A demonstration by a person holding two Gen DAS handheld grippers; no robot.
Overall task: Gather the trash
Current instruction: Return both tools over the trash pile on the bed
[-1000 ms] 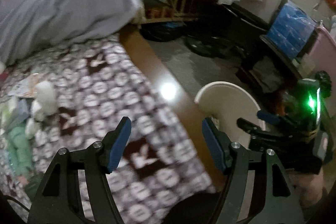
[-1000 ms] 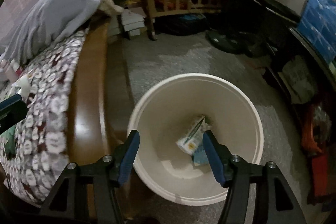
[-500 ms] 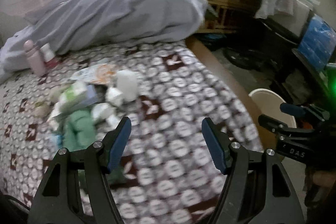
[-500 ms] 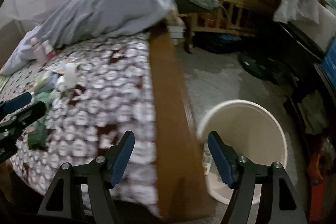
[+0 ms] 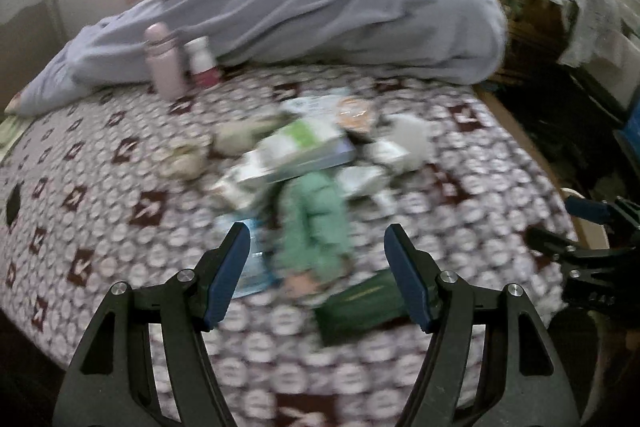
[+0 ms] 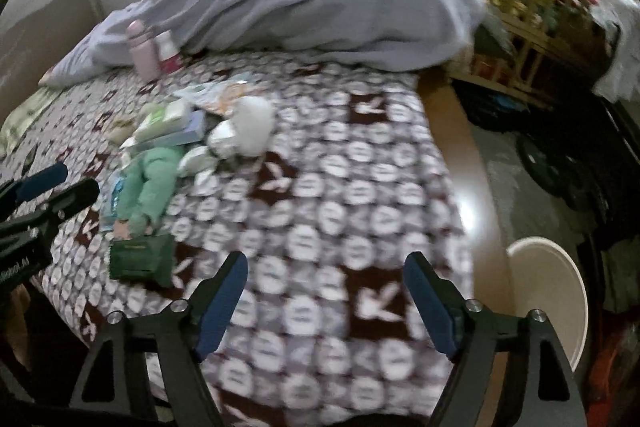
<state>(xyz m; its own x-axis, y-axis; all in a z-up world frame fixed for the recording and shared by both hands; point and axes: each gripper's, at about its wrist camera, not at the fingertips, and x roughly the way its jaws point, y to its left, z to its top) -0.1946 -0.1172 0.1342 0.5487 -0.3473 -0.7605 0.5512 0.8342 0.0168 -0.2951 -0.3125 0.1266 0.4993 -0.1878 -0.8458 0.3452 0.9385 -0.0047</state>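
A pile of trash lies on the patterned bedspread (image 5: 120,227): a light green crumpled wrapper (image 5: 316,223), a dark green box (image 5: 360,303), white and green cartons (image 5: 296,151), white crumpled paper (image 5: 408,135). My left gripper (image 5: 320,275) is open and empty, hovering just before the green wrapper and dark green box. My right gripper (image 6: 324,299) is open and empty over the bedspread (image 6: 340,207), right of the pile (image 6: 160,163). The cream bin (image 6: 552,291) stands on the floor at the right.
A grey duvet (image 5: 320,7) is heaped at the back of the bed. A pink bottle (image 5: 162,63) and a white-and-red bottle (image 5: 202,63) stand before it. The wooden bed edge (image 6: 460,167) runs on the right. Cluttered shelves (image 6: 540,27) stand beyond the floor.
Both grippers have swung left from the bin toward the bed. The trash pile now sits right before my left gripper. The bin has slid to the right edge.
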